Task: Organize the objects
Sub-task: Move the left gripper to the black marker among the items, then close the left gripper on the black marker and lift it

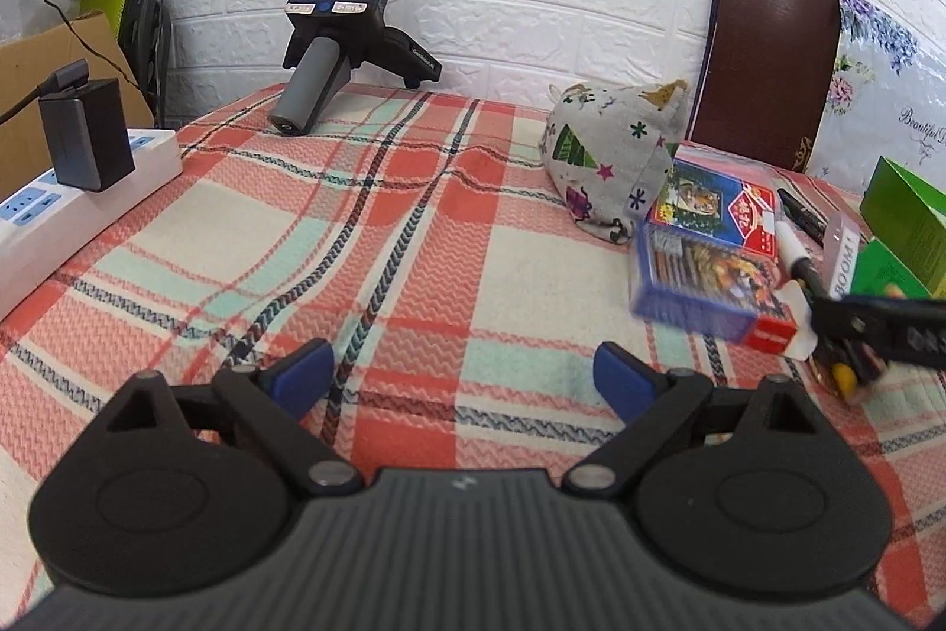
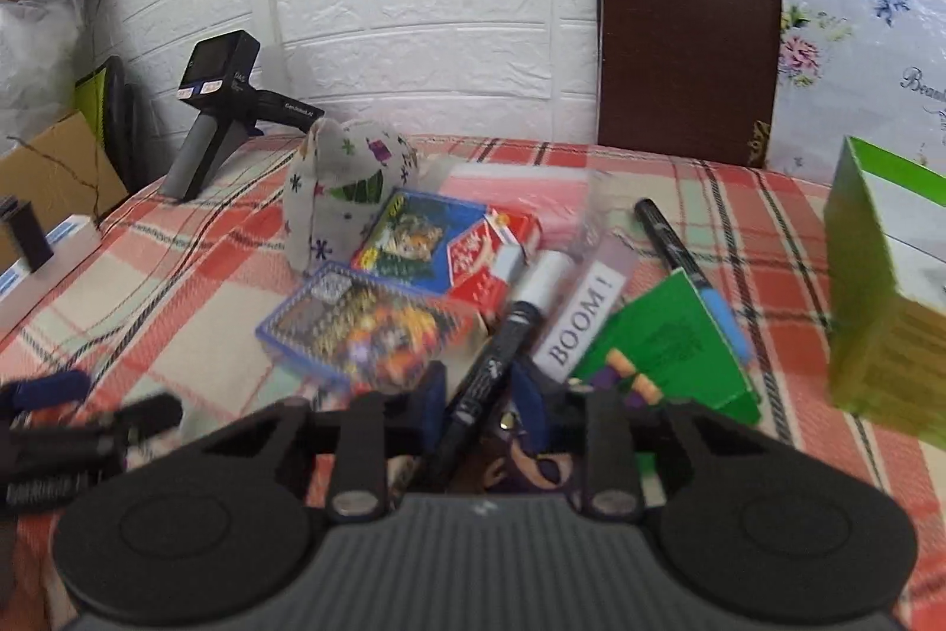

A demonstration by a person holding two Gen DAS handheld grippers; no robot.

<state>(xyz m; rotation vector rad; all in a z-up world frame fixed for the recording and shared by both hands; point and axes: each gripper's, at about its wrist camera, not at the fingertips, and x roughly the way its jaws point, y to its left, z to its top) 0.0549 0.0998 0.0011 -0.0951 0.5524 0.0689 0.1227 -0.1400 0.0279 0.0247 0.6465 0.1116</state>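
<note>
Right gripper (image 2: 479,415) is closed narrow on the black-and-white marker (image 2: 502,353), pinching it at the black tail end; the white cap end sticks out forward over the pile. Left gripper (image 1: 461,374) stands wide with nothing between its fingers, only bare plaid tablecloth (image 1: 355,229) under it, well left of the marker.

Landmark: the marker. Just left of it lie two card packs, the near blue one (image 2: 366,329) and the far blue-red one (image 2: 437,246). Just right sits the "BOOM!" strip (image 2: 582,320), then the green card (image 2: 668,347). The second black pen (image 2: 668,240) lies behind and right. The fabric pouch (image 2: 343,199) sits behind and left.

Risks:
- End grip, long overhang: the marker could pivot or slip in the pads on lift.
- The marker's front end looks to rest against the packs and the strip; a dragged lift likely shoves them.
- The green box (image 2: 875,300), far right, is upright near the table edge; a swing that way may tip it.
</note>
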